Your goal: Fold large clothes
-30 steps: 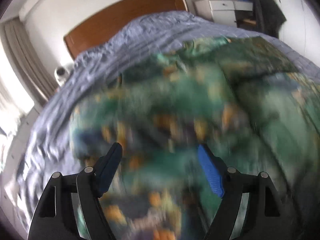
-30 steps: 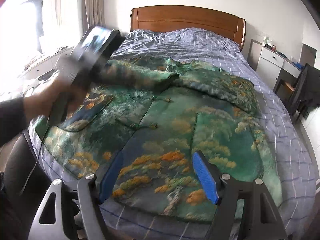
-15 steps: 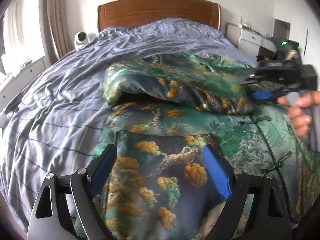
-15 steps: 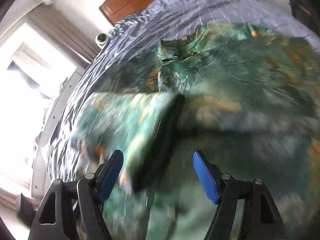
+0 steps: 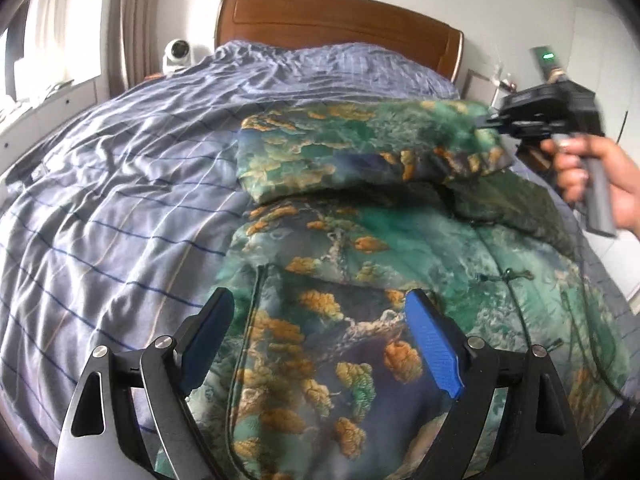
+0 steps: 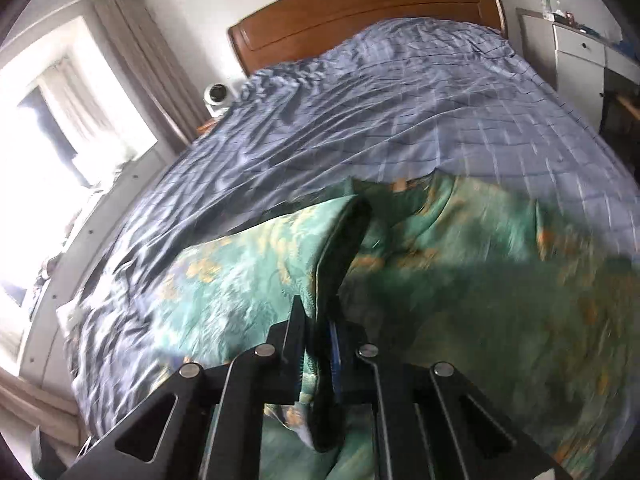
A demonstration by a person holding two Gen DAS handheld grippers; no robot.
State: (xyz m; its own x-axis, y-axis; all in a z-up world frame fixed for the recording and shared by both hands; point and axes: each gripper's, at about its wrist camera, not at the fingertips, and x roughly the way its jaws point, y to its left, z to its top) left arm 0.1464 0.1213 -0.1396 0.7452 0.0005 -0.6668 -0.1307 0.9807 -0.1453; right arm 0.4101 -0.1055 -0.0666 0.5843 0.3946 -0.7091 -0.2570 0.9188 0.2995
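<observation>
Bed, wooden headboard, rumpled blue striped cover. Green printed jacket lies on cover, near foot end, sleeve folded across its upper part.

Jacket on bed

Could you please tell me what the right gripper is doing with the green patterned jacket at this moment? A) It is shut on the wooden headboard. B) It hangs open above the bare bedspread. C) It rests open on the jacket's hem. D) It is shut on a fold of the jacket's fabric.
D: in the right wrist view the right gripper has its fingers closed on a fold of the jacket.
</observation>
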